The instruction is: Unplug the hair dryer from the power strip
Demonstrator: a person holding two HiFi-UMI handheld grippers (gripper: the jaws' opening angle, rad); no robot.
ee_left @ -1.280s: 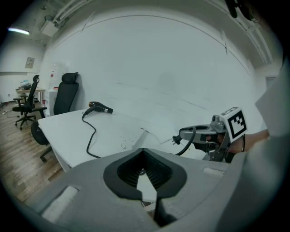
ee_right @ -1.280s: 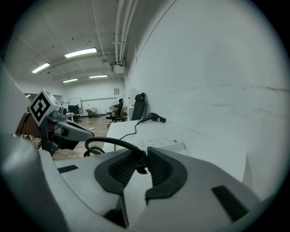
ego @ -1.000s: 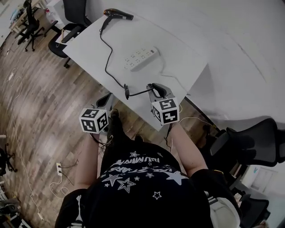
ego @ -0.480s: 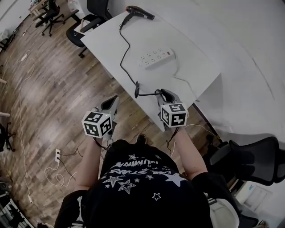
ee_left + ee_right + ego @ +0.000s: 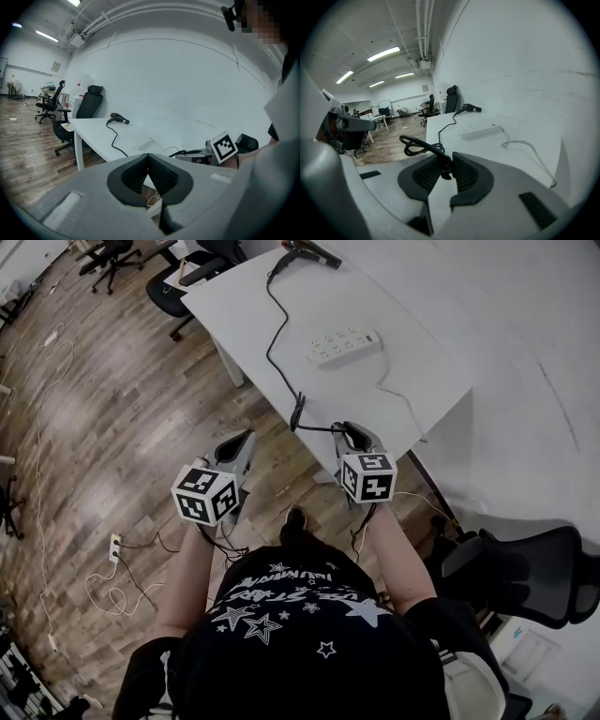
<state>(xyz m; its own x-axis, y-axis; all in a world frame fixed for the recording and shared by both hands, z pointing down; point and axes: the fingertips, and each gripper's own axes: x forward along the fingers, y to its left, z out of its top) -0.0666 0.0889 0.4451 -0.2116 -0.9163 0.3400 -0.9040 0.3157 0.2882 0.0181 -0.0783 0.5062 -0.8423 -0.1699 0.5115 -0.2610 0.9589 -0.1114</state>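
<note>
In the last second we drew the right gripper [image 5: 345, 430] slightly back from the power strip [image 5: 343, 346], jaws clamped on the black cord [image 5: 419, 143], so the unplugging seemed done. The hair dryer [image 5: 314, 252] lay at the table's [image 5: 244, 306] far corner. The left gripper [image 5: 246, 437] had its jaws together, holding nothing.

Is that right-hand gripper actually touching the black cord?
Touching. The right gripper view shows the right gripper with its pads pinched on the black cord, no gap on either side.
</note>
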